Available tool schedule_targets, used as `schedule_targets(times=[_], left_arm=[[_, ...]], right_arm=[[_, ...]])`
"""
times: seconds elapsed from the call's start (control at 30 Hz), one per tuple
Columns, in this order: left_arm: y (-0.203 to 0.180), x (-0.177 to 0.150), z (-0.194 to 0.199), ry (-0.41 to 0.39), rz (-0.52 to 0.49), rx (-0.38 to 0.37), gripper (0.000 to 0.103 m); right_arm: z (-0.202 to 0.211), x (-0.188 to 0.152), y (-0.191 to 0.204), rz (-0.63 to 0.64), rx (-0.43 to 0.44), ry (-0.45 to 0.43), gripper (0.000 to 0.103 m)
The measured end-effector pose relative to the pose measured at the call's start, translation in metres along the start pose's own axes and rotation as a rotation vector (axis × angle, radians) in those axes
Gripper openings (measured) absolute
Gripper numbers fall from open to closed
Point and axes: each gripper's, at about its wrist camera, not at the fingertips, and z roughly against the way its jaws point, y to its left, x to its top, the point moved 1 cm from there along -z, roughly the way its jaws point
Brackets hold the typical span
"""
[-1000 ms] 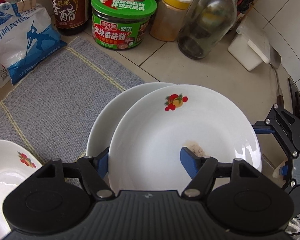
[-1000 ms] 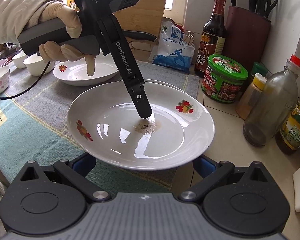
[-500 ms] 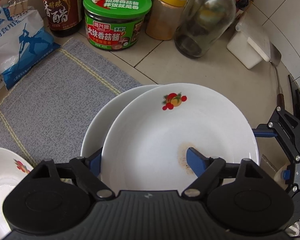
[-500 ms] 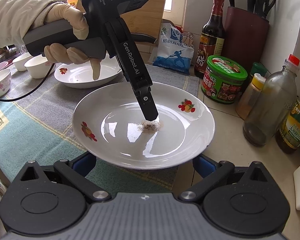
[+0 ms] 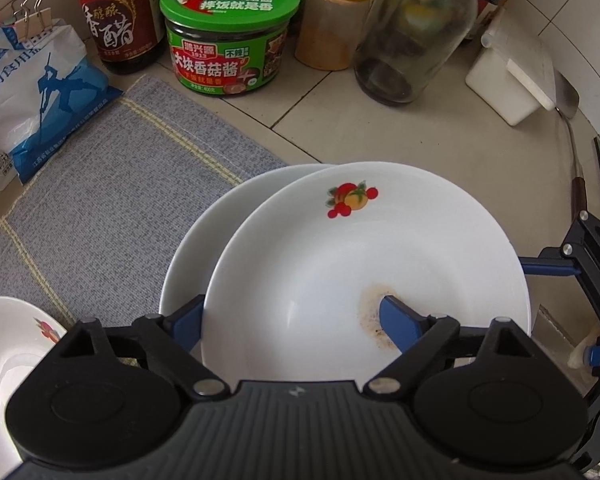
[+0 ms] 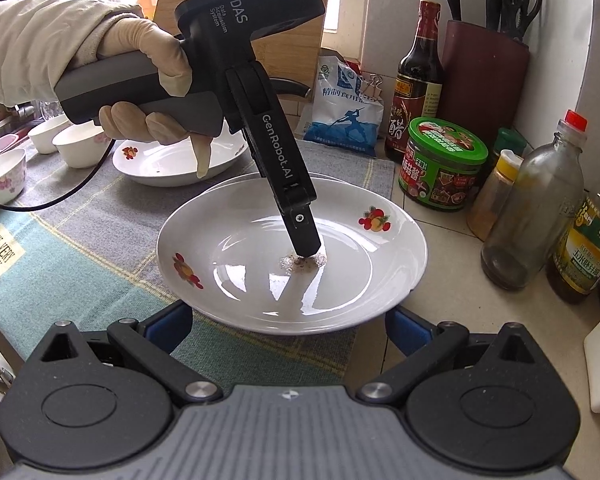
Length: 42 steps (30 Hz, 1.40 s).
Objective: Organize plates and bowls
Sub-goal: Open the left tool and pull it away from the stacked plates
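A white plate with fruit prints (image 5: 340,272) (image 6: 260,256) lies on top of a second white plate (image 5: 204,240), offset toward the right. It has a brown stain (image 6: 300,261) in the middle. My left gripper (image 5: 288,316) is open: one finger is outside the rim, the other finger (image 6: 306,236) rests inside on the stain. My right gripper (image 6: 288,320) is open, its fingers spread at the plate's near edge. Another fruit-print plate (image 6: 172,164) (image 5: 8,356) lies farther left on the cloth.
A grey-green cloth (image 6: 80,232) covers the counter. Small bowls (image 6: 76,144) stand at far left. A salt bag (image 5: 32,92), vinegar bottle (image 5: 116,12), green-lidded jar (image 5: 228,36), spice jar (image 5: 336,12), glass bottle (image 5: 412,28) and white box (image 5: 516,76) line the back wall.
The top plate has slid away from the right gripper and over the lower plate. The left gripper moved with it, its inner finger staying on the stain.
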Motion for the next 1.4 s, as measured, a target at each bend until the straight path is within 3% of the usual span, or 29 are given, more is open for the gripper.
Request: schedule_targets(times=[0.77, 1.07, 1.4], left_arm=[[0.006, -0.023, 0.026, -0.075, 0.055, 0.007, 0.09], [0.001, -0.043, 0.05, -0.166, 0.061, 0.052, 0.09], [-0.016, -0.082, 0.083, -0.304, 0.062, 0.117, 0.09]], right_arm=[[-0.001, 0.0, 0.002, 0.008, -0.013, 0.0, 0.103], [-0.014, 0.003, 0.004, 0.02, -0.059, 0.036, 0.103], [-0.011, 0.007, 0.008, 0.02, -0.065, 0.014, 0.103]])
